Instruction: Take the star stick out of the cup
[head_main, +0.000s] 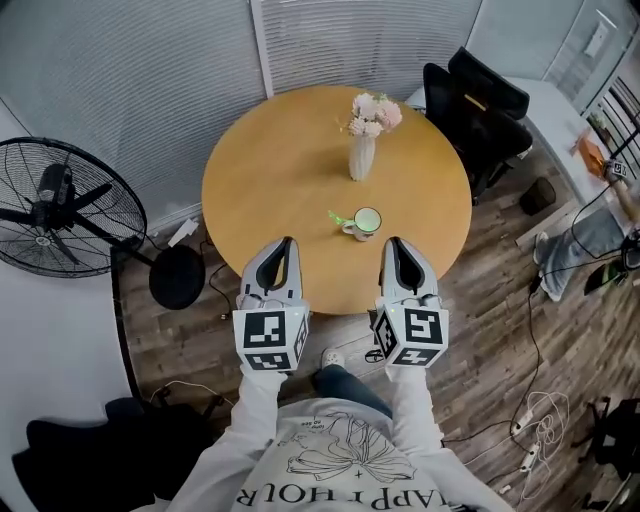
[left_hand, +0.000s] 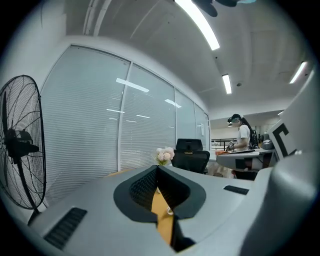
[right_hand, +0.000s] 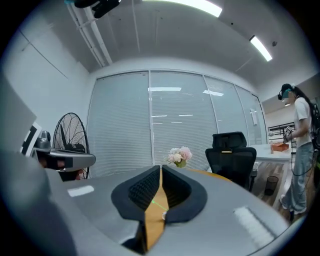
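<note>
A white cup (head_main: 366, 222) stands on the round wooden table (head_main: 260, 190), toward its near edge. A green star stick (head_main: 338, 217) leans out of the cup to the left. Both grippers hover at the near rim, pointing at the table. My left gripper (head_main: 290, 241) is left of the cup and shut with nothing in it. My right gripper (head_main: 392, 241) is just right of the cup, also shut and empty. Through the slit under the right gripper's (right_hand: 160, 168) tips a thin piece of the green stick (right_hand: 159, 204) shows. The left gripper (left_hand: 157, 168) shows a sliver of the cup (left_hand: 170, 211).
A white vase of pink flowers (head_main: 362, 140) stands behind the cup. A standing fan (head_main: 60, 205) is at the left, a black office chair (head_main: 475, 105) behind the table on the right. Cables and a power strip (head_main: 530, 440) lie on the floor. A person (right_hand: 300, 150) stands by a desk.
</note>
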